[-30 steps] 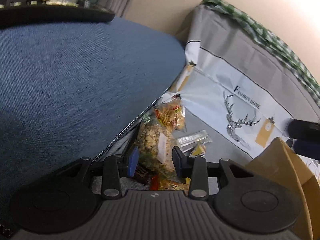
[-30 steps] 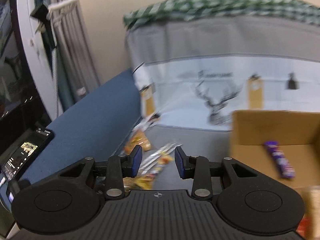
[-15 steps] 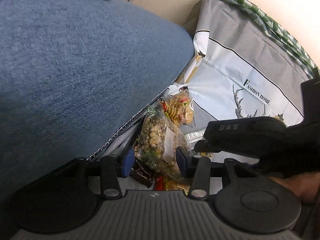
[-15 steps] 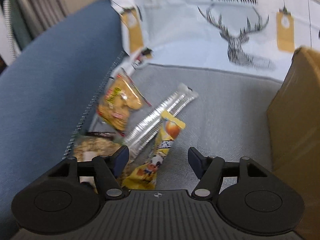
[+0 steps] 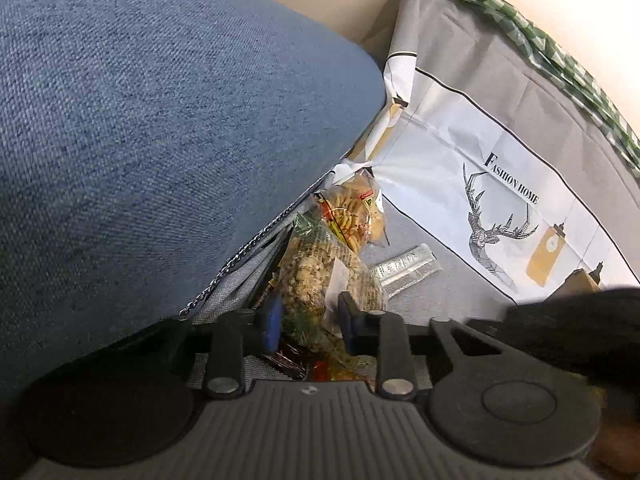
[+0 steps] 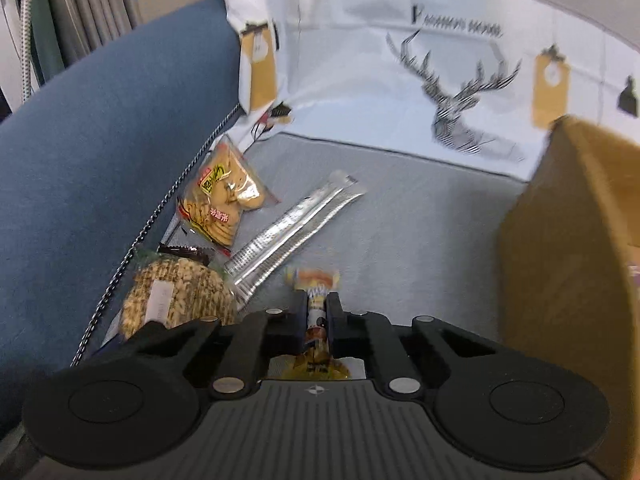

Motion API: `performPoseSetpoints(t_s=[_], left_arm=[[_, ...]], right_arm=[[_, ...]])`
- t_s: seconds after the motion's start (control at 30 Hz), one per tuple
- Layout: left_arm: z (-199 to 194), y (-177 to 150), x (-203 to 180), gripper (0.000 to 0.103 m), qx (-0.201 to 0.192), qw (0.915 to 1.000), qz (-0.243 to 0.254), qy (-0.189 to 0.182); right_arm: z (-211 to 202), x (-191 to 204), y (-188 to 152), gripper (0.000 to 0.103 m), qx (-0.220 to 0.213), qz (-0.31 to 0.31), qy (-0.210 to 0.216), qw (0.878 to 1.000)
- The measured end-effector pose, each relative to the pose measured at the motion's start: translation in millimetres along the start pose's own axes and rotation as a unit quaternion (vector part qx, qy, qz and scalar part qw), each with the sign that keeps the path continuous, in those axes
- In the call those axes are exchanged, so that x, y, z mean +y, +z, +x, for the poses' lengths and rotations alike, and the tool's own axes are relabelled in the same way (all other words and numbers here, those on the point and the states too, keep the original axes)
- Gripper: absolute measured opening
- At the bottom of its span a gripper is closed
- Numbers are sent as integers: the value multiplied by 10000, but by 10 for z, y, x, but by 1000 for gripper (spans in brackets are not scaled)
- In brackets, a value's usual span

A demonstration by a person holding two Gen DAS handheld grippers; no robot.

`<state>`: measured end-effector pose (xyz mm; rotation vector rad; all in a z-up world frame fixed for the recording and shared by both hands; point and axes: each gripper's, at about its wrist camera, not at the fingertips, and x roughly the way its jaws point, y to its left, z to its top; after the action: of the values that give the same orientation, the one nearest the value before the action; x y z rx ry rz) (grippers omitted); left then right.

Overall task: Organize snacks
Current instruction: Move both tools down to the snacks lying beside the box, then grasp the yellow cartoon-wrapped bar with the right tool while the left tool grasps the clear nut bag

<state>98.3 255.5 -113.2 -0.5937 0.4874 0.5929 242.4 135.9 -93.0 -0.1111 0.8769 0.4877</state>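
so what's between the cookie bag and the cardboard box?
Right wrist view: between the cookie bag and the cardboard box lies one silver stick packet beside the bag; beyond it, only bare grey cover.

Left tongs (image 5: 307, 316) pitched downward, jaws closing, clear nut bag (image 5: 320, 276) between pads (contact on both sides not certain). Right tongs (image 6: 317, 312) angled steeply down, jaws nearly together, pinched on yellow snack packet (image 6: 316, 280). Right tool's dark body shows at right edge of left wrist view.
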Motion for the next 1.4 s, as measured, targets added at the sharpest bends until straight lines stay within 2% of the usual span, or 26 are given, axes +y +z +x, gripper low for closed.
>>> performPoseSetpoints(t_s=[0.1, 0.23, 0.4, 0.43, 0.47, 0.5, 0.53, 0.57, 0.6, 0.63, 0.67, 0.7, 0.77, 0.87, 1.07, 1.27, 1.3, 1.33, 1.37, 1.4], left_arm=[[-16, 8, 6, 22, 49, 9999, 0, -98], [-38, 36, 30, 19, 238, 9993, -39, -289], [-178, 92, 62, 14, 616, 9966, -101, -537], [-219, 95, 67, 13, 728, 9959, -99, -519], [-275, 97, 76, 13, 842, 9952, -109, -493], [-338, 99, 82, 13, 942, 9944, -125, -461], [-396, 92, 87, 13, 995, 9941, -117, -412], [-457, 82, 96, 13, 1027, 9940, -87, -377], [-510, 66, 113, 13, 1069, 9936, -60, -352], [-545, 50, 139, 13, 1130, 9930, -77, -350], [-571, 32, 164, 13, 1199, 9920, -99, -382], [-594, 19, 175, 13, 1258, 9912, -103, -406], [-629, 2, 198, 14, 1319, 9902, -131, -438], [-637, -6, 231, 14, 1429, 9880, -209, -549], [-628, -8, 248, 15, 1635, 9833, -243, -755], [-704, -20, 249, 18, 1701, 9831, -79, -674], [-722, -20, 239, 20, 1690, 9835, 9, -647], [-729, -19, 222, 26, 1679, 9836, 92, -655], [-727, -16, 193, 39, 1666, 9836, 182, -673], [-711, -12, 151, 46, 1658, 9835, 294, -663]], right_arm=[[-295, -43, -91, 4, -82, -46, -32, 10000], [-703, -32, -278, 3, -247, -147, 74, 9996], [-830, 90, -700, 5, 56, -521, 34, 9986], [-794, 101, -769, 14, 86, -528, -62, 9985], [-737, 112, -816, 33, 104, -538, -135, 9984], [-681, 119, -852, 43, 70, -562, -215, 9982], [-606, 136, -885, 58, 0, -600, -380, 9975], [-527, 162, -905, 64, -35, -635, -512, 9967], [-441, 181, -914, 63, -25, -662, -547, 9963], [-373, 192, -926, 58, 10, -674, -542, 9963], [-296, 203, -935, 35, 71, -693, -504, 9963], [-264, 211, -952, 25, 116, -691, -500, 9963], [-301, 175, -971, 18, 127, -546, -441, 9974], [-541, 161, -1084, 17, 74, -580, -178, 9981], [-1030, 141, -1499, 17, 110, -903, 60, 9958], [-1106, 185, -1747, 19, 104, -924, 163, 9955], [-1091, 185, -1764, 21, 86, -908, 138, 9957], [-1073, 187, -1778, 32, 87, -889, 136, 9959], [-1052, 180, -1788, 43, 82, -884, 177, 9959], [-1030, 181, -1797, 47, 67, -901, 218, 9957]])
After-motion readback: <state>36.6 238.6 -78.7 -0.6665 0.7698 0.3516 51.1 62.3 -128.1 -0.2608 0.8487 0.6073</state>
